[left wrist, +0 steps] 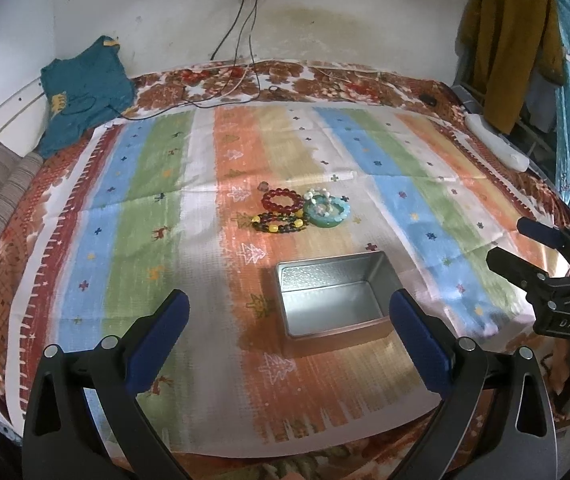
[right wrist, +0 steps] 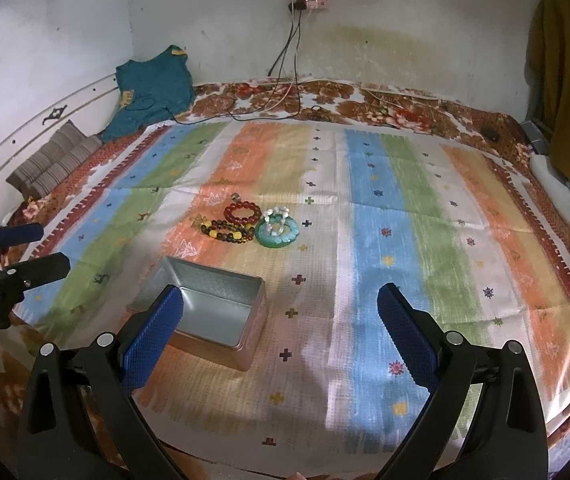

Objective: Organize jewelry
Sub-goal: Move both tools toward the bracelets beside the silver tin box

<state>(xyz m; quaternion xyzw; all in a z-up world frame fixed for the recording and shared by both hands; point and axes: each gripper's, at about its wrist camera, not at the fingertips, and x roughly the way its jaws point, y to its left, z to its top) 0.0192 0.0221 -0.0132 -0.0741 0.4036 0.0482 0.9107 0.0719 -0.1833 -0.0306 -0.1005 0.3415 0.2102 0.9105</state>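
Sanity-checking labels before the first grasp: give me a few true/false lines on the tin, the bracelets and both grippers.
1. The metal tin already holds a bracelet. False: its inside shows only bare metal.
2. Both grippers are open. True: the left gripper and the right gripper each have their fingers spread wide, with nothing between them.
3. The red bead bracelet lies on the striped cloth beyond the tin. True.
4. The teal ring bracelet lies far from the other jewelry. False: it sits in the same cluster, right beside the red one and the dark and yellow bead bracelet.
5. The tin has its lid on. False: it is open at the top.
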